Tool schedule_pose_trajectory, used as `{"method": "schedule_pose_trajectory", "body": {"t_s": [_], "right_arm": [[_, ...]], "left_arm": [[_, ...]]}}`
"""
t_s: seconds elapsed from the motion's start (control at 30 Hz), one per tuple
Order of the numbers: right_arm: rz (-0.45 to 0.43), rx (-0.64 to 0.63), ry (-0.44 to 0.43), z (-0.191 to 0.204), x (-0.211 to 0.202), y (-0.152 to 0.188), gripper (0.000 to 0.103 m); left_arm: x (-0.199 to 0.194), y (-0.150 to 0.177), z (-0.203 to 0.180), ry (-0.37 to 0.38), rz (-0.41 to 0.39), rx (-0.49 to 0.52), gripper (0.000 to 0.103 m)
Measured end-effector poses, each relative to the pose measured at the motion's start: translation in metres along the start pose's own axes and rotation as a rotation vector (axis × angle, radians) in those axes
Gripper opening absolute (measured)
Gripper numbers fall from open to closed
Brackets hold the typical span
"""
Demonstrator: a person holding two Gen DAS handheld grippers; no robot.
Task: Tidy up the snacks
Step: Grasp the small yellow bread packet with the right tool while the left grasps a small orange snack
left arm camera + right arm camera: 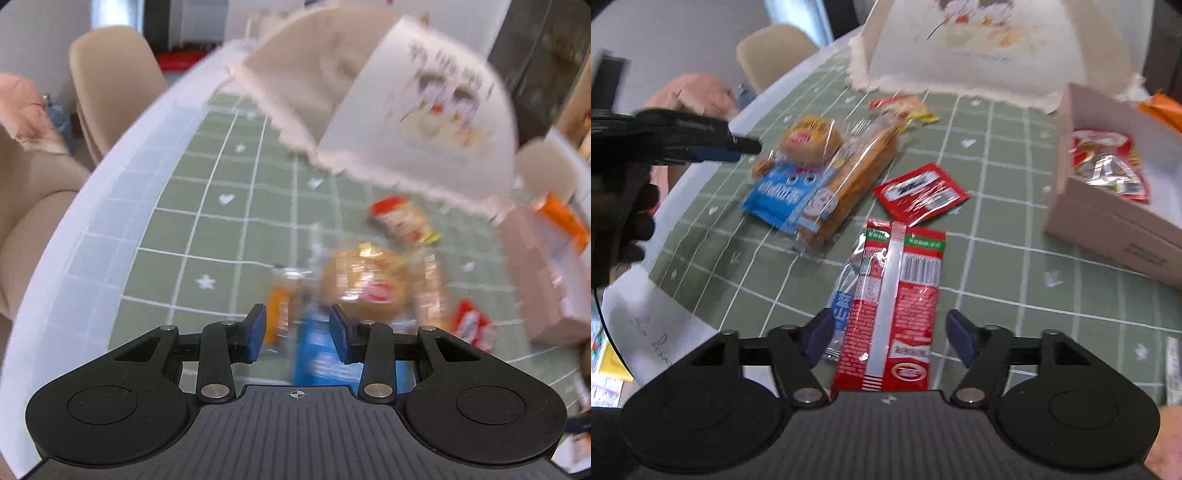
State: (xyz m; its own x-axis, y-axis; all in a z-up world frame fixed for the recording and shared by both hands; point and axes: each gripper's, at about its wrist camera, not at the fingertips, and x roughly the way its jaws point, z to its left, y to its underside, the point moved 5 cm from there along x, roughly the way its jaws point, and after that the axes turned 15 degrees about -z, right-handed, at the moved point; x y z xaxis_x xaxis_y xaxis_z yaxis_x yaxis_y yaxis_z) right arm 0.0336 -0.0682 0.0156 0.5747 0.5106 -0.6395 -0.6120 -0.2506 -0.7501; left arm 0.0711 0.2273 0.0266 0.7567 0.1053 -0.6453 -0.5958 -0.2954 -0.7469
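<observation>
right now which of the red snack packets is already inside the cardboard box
The crinkly red-and-silver foil packet lies inside the open pink cardboard box. The flat square red sachet and the long red packet lie on the green checked mat.

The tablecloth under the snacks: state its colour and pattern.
The tablecloth is sage green with a white grid and small white motifs, clearest in the right wrist view.

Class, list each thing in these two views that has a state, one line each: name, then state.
Box: open, one red packet inside.
Long red packet: flat on the mat, between the open pads of the right hand-held gripper.
Blue packet: lying against the bread bag.
Left hand-held gripper: part open, above the blue packet; view blurred.
</observation>
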Motion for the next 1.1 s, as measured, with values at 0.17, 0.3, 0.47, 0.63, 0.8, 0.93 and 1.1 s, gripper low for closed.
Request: {"method": "schedule_pose_trajectory", "body": {"t_s": [0.17,0.3,0.47,0.63,0.8,0.93,1.1], "right_arm": [[-0.006,-0.046,0.074,-0.003,-0.003,0.002,0.084],[0.001,-0.043,0.097,-0.007,-0.009,0.009,0.086],[0.007,-0.061,0.15,-0.008,-0.002,0.017,0.087],[0.037,-0.068,0.143,-0.003,0.013,0.023,0.087],[-0.023,-0.021,0.104,0.003,0.022,-0.004,0.087],[-0.132,-0.145,0.046,0.035,0.037,-0.055,0.091],[-0.241,-0.447,-0.06,0.091,0.081,-0.114,0.103]], "left_arm": [[0.035,0.004,0.002,-0.022,0.062,0.095,0.038],[0.034,0.017,-0.001,0.003,0.071,0.118,0.027],[-0.003,0.041,-0.007,0.061,0.086,0.089,0.023],[-0.05,0.061,-0.002,0.1,0.085,0.009,0.02],[-0.076,0.072,-0.016,0.18,0.096,-0.059,0.02],[-0.086,0.082,-0.028,0.197,0.095,-0.062,0.02],[-0.099,0.095,-0.024,0.181,0.096,-0.097,0.02]]}}
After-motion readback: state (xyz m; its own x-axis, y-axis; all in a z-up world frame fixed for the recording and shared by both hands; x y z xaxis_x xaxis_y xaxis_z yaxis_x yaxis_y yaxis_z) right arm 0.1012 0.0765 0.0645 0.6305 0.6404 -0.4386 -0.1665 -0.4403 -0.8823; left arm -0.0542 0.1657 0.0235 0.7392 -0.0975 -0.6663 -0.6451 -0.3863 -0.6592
